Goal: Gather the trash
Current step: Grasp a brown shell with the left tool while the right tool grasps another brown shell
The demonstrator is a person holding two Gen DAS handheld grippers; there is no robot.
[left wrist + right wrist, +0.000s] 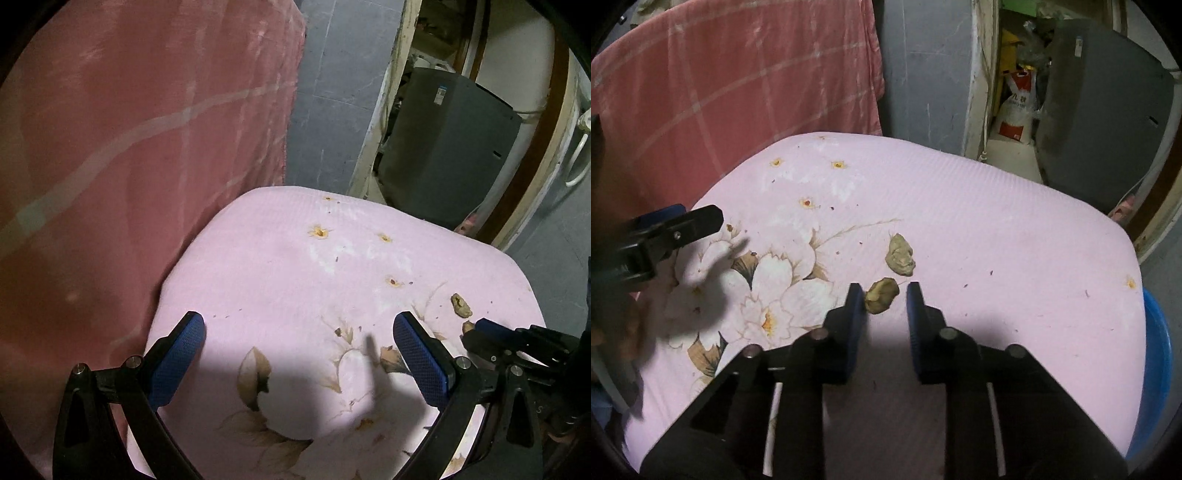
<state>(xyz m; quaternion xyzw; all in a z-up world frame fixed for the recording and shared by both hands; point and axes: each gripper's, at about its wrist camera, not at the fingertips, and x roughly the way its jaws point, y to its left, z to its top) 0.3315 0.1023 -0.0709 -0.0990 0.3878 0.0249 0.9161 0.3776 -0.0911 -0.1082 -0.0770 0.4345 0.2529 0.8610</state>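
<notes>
Your right gripper (885,295) is spread around one scrap (881,294) on the pink cloth (997,236), left pad touching it; your left gripper (299,332) hangs spread, holding nothing.

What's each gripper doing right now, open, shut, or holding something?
Left gripper: open, holding nothing.
Right gripper: open around the nearer trash scrap, not yet shut on it.
</notes>
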